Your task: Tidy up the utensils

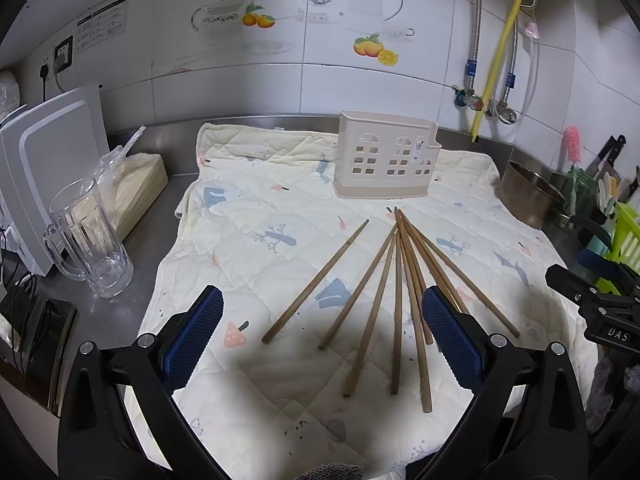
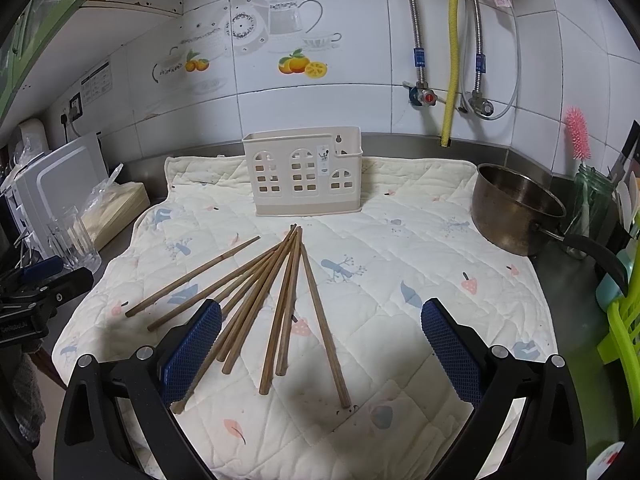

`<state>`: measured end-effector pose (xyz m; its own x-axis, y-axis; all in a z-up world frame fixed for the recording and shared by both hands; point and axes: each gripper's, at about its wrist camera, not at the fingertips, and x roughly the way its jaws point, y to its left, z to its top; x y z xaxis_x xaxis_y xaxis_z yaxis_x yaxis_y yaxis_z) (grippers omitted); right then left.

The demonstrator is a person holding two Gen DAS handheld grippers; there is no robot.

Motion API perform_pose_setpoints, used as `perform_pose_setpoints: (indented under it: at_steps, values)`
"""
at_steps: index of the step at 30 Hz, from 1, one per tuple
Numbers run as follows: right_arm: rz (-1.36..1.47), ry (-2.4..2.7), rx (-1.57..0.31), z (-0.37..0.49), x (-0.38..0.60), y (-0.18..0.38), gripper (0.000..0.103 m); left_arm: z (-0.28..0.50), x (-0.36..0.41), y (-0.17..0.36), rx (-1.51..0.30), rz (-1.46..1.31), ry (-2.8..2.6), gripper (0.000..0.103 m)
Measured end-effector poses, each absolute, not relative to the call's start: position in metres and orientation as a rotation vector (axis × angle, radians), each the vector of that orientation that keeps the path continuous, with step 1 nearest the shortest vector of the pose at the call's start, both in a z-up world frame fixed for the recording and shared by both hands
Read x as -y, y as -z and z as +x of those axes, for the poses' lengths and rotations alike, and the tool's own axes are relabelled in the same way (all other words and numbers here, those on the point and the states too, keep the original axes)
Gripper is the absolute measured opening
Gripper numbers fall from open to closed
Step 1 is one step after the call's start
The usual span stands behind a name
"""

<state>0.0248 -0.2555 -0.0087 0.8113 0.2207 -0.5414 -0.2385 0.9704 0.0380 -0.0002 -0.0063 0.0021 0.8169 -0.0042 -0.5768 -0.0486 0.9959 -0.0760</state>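
Chopsticks [image 1: 396,300] lie fanned on the quilted mat [image 2: 400,240], tips converging toward the empty beige holder [image 2: 304,172] behind. I hold left gripper [image 1: 322,340] and right gripper [image 2: 320,344] with fingers released, grasping nothing, ready to pick.

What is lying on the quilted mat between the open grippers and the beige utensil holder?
Wooden chopsticks fan out on the quilted mat, tips converging toward the utensil holder. Both wrist views show this; nothing else lies there.

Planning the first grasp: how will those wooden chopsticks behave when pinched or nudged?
The chopsticks look thin, rigid and probably light. Being slender sticks, they may roll or slip, though the quilted cloth should damp that. Overlapping tips suggest neighbours shift together.
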Motion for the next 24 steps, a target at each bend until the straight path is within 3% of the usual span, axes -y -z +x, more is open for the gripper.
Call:
perform_pose_setpoints:
  at_steps: [24]
  values:
    - [-0.032,-0.283,-0.586,0.0272,0.2523,0.0162,0.097,0.0053,0.0003,0.0073,-0.619,-0.069,-0.03,0.098]
